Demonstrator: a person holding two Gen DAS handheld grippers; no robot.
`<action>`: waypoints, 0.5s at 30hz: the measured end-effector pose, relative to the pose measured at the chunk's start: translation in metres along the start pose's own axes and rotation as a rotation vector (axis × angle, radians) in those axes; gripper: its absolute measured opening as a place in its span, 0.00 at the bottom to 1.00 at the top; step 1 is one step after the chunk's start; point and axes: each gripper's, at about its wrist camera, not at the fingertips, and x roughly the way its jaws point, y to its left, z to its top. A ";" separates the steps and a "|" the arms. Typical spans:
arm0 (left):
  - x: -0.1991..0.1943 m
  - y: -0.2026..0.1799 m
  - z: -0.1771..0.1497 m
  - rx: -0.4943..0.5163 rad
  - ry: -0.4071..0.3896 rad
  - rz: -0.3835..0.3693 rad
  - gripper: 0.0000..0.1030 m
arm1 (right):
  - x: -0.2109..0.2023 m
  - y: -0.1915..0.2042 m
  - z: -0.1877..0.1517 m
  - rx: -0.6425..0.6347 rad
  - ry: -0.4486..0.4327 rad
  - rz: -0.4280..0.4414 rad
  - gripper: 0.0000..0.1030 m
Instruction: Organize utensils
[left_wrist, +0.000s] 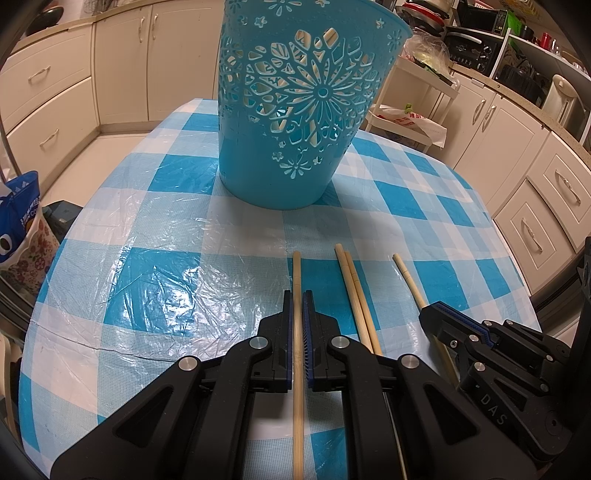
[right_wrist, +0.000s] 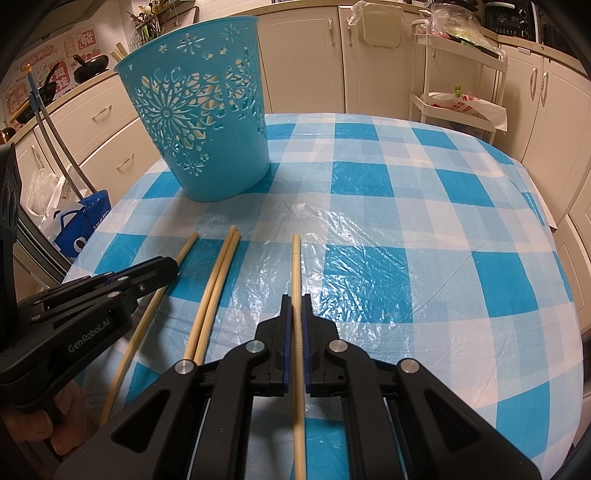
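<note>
Checkered table (left_wrist: 147, 258); both tools angled down, each clamping chopstick.

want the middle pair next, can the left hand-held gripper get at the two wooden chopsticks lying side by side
Probably not yet: the left hand-held gripper is shut on a single wooden chopstick. The pair lies uncovered on the checked tablecloth.

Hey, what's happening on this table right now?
A person is tidying chopsticks with two handheld grippers. The left gripper is shut on one chopstick, and the right gripper is shut on another chopstick. Two loose chopsticks lie side by side between them on the checked tablecloth. The blue cutout basket stands behind, with chopsticks already inside.
</note>
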 end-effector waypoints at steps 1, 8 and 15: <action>0.000 0.000 0.000 0.000 0.000 0.000 0.05 | 0.000 -0.001 0.000 0.000 0.000 0.000 0.06; 0.000 0.000 0.000 0.001 0.000 0.000 0.05 | 0.000 0.000 0.000 -0.001 0.000 -0.001 0.06; 0.000 0.000 0.000 0.000 0.000 0.000 0.05 | 0.000 -0.001 0.000 -0.001 0.000 -0.001 0.06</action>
